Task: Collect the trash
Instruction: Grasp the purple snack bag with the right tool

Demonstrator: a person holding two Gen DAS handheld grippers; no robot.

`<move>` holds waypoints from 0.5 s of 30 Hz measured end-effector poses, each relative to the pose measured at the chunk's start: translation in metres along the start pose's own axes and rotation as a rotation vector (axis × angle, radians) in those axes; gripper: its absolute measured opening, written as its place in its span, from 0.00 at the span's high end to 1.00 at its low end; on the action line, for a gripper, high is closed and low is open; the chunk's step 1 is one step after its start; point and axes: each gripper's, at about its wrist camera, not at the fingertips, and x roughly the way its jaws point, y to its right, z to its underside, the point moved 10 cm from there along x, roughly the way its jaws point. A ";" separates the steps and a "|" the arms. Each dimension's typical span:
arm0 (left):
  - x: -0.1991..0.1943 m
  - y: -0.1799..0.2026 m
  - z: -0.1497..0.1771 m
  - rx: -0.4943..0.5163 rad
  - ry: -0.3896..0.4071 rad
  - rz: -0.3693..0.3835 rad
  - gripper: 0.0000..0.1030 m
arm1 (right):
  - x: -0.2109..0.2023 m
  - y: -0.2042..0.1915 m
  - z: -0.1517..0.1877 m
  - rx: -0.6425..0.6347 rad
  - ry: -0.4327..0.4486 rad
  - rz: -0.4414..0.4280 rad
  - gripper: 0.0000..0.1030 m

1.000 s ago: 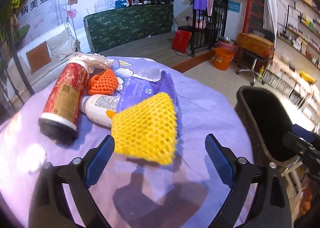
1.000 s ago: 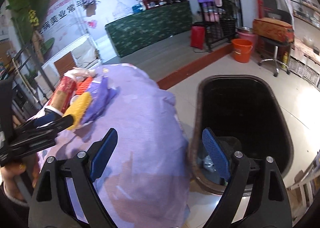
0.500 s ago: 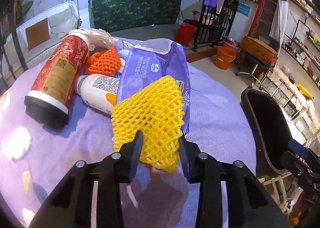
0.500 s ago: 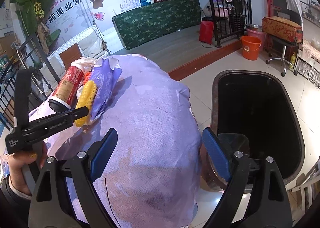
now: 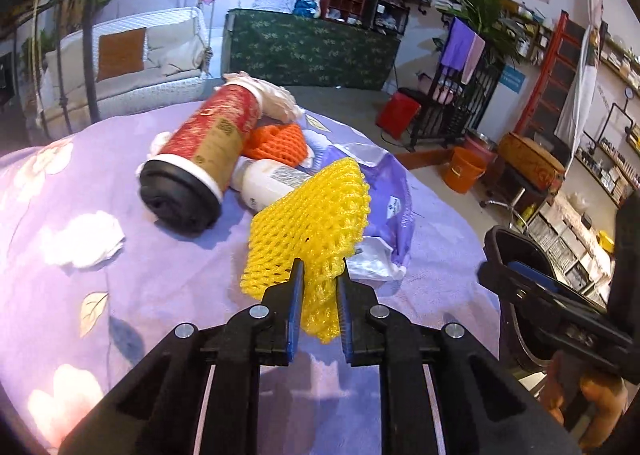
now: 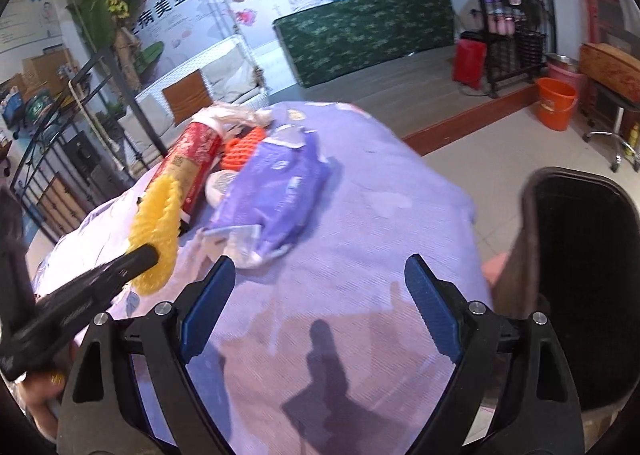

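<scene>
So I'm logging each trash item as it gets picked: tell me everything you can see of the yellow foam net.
The yellow foam net is a soft open-mesh fruit sleeve, bright yellow, flattened and a little crumpled. The left gripper is shut on its near edge, pinching it between the blue pads. It tilts up off the purple tablecloth, its far end leaning over the purple plastic pack near the white bottle. The right wrist view shows it edge-on, hanging from the fingers.

Green-draped counter (image 5: 312,51) stands against the mural wall; white sofa (image 5: 132,63) to its left, orange bucket (image 6: 557,103) far right.
</scene>
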 end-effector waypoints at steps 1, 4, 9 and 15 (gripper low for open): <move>-0.004 -0.003 0.001 -0.011 0.003 -0.001 0.85 | 0.004 -0.004 -0.002 -0.002 -0.006 -0.009 0.17; -0.014 -0.014 0.000 -0.022 0.024 -0.027 0.85 | 0.027 -0.016 -0.008 -0.007 -0.031 -0.026 0.17; -0.026 -0.022 0.000 -0.033 0.044 -0.047 0.85 | 0.062 -0.023 -0.017 0.008 -0.081 -0.035 0.24; -0.030 -0.034 0.008 -0.037 0.040 -0.067 0.85 | 0.101 -0.022 -0.020 0.083 -0.166 -0.071 0.37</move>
